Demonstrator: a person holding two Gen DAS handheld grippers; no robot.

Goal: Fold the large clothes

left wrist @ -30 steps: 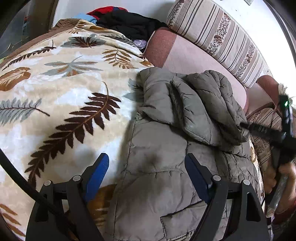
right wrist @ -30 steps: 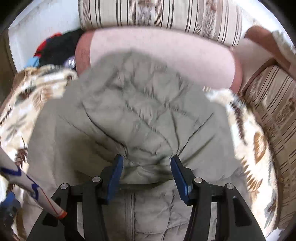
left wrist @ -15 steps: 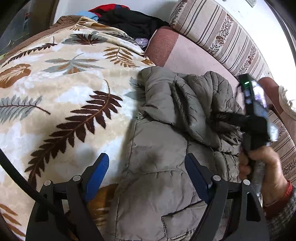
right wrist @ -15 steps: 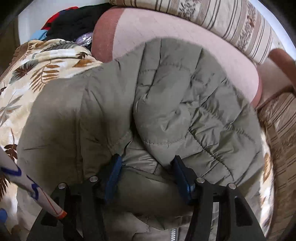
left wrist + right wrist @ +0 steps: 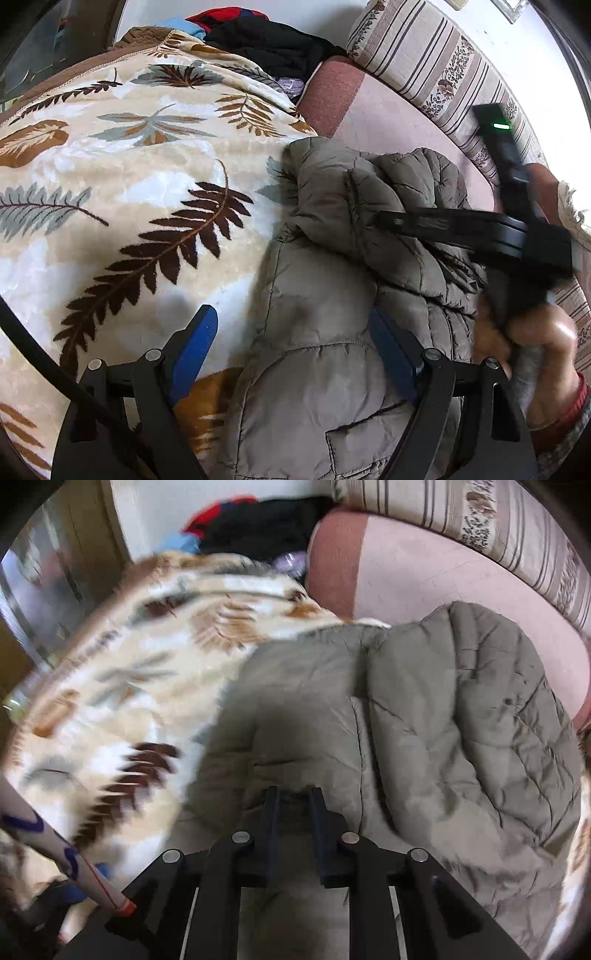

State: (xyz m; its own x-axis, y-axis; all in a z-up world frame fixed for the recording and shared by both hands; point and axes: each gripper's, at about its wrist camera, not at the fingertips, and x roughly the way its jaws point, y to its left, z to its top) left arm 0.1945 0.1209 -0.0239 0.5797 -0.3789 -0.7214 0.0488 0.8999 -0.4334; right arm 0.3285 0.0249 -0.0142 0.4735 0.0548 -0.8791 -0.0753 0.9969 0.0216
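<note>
My left claw (image 5: 291, 354) hangs wide open over the olive padded jacket (image 5: 332, 332), gripping nothing. The jacket lies on the leaf-print blanket (image 5: 129, 184). My right claw (image 5: 293, 805), nearly closed, pinches jacket fabric.

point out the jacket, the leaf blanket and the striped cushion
jacket (image 5: 314, 288): left wrist view, quilted body panel
leaf blanket (image 5: 147, 192): left wrist view, cream middle
striped cushion (image 5: 424, 55): left wrist view, striped face

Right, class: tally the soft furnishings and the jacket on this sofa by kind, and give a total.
Olive padded jacket: 1
Leaf-print blanket: 1
Striped cushion: 1
Pink bolster: 1
Total: 4
</note>
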